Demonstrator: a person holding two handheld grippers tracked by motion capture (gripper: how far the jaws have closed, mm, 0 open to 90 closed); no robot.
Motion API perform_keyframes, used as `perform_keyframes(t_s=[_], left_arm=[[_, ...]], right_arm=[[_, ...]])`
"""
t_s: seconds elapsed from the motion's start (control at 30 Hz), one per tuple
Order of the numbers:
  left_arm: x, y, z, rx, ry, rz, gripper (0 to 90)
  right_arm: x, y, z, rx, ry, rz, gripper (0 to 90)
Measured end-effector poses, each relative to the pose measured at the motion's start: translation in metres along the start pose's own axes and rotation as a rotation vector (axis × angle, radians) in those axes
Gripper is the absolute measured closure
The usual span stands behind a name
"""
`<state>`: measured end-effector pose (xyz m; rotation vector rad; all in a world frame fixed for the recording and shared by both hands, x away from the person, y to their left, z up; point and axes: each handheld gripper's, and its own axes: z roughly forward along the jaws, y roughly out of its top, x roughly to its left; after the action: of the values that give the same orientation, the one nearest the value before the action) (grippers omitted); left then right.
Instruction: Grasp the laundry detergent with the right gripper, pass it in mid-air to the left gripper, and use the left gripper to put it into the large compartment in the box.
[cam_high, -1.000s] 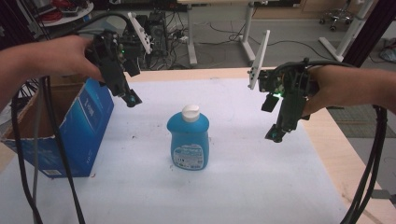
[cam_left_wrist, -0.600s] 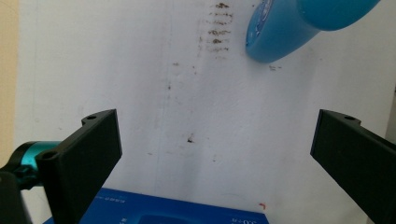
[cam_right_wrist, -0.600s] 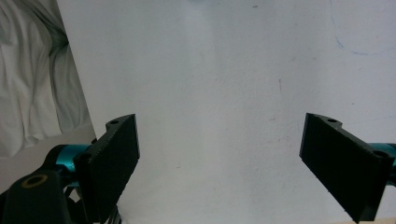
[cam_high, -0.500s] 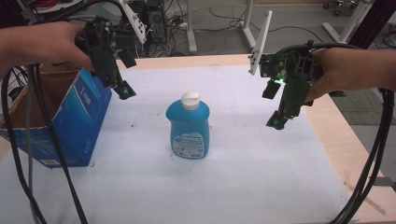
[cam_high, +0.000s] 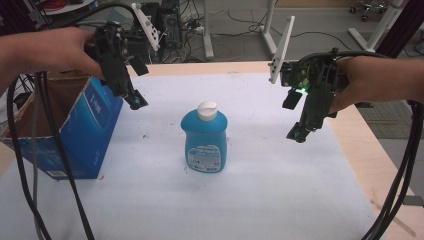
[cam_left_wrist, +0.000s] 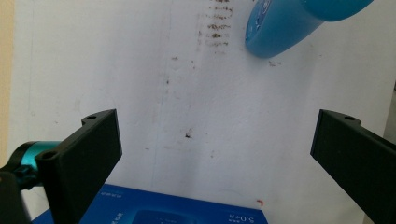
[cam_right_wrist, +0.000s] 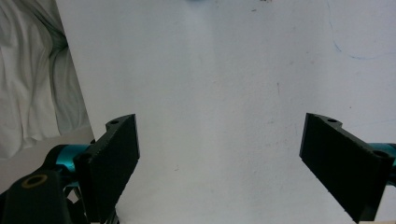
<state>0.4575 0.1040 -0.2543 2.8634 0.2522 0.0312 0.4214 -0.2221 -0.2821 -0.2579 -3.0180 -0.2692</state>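
A blue bottle (cam_high: 204, 140) with a white cap stands upright in the middle of the white sheet. My left gripper (cam_high: 135, 102) hangs open above the sheet to the bottle's far left, by the corner of a blue cardboard box (cam_high: 85, 130). In the left gripper view its jaws (cam_left_wrist: 215, 154) are wide apart with nothing between them, the bottle (cam_left_wrist: 285, 23) is at the top right and the box top (cam_left_wrist: 163, 212) lies below. My right gripper (cam_high: 298, 132) hangs open to the right of the bottle, well apart from it. In the right gripper view, its jaws (cam_right_wrist: 219, 158) frame bare sheet.
The box is open at the top and sits at the table's left edge. Bare wooden table (cam_high: 360, 150) borders the sheet on the right. Cables trail from both grippers down the sides. White cloth (cam_right_wrist: 32, 84) lies beyond the sheet's edge in the right gripper view.
The left gripper has drifted slightly left toward the box. The right gripper and the bottle keep their places, and both grippers remain open.
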Motion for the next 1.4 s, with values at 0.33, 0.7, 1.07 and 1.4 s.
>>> perform_keyframes(t_s=[0.33, 0.7, 1.07, 1.4], left_arm=[[-0.001, 0.003, 0.002, 0.003, -0.005, 0.012, 2.0], [-0.002, 0.003, 0.001, -0.013, -0.009, 0.017, 1.9], [-0.003, 0.004, 0.003, -0.015, -0.021, 0.029, 1.9], [-0.002, 0.006, 0.006, -0.011, -0.034, 0.039, 2.0]], right_arm=[[0.003, 0.001, -0.001, -0.009, -0.007, -0.005, 11.5], [0.007, 0.0, -0.001, -0.07, 0.007, -0.011, 11.5], [0.012, -0.002, 0.003, -0.203, 0.026, 0.001, 11.5], [0.017, 0.004, 0.017, -0.32, 0.048, 0.004, 11.5]])
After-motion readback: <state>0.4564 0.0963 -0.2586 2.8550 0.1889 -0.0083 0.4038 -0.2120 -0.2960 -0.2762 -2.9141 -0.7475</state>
